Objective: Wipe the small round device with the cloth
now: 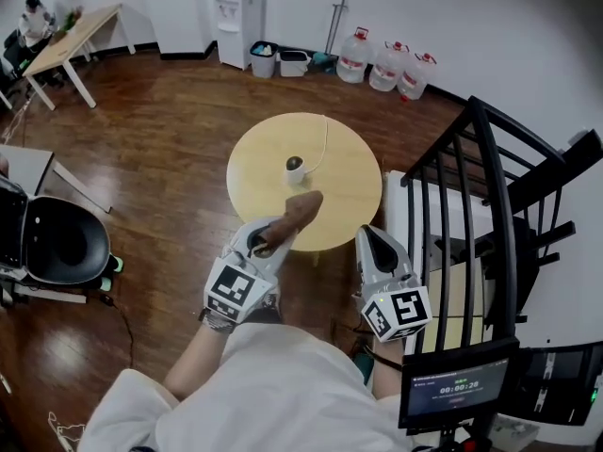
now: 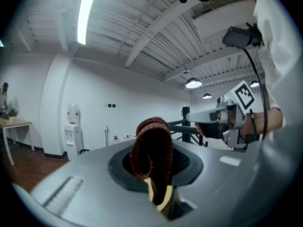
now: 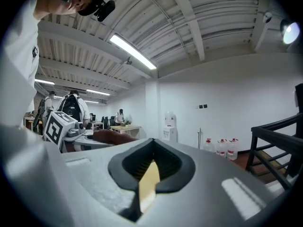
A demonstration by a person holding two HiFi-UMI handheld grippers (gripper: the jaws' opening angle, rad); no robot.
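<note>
Pinches the soft, limp cloth point(image 1: 294, 215) by its lower end in the left gripper point(image 1: 271, 241), over the round table's point(image 1: 349, 191) near edge. Holds the right gripper point(image 1: 375, 238) closed, empty. Sits mid-table: small round device point(image 1: 295, 166), likely light and slide-prone, best steadied at its sides.

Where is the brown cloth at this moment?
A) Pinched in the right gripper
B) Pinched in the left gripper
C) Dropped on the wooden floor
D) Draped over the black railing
B: the cloth sticks up out of the left gripper's closed jaws, while the right gripper is shut on nothing and the small round device sits unwiped on the table.
</note>
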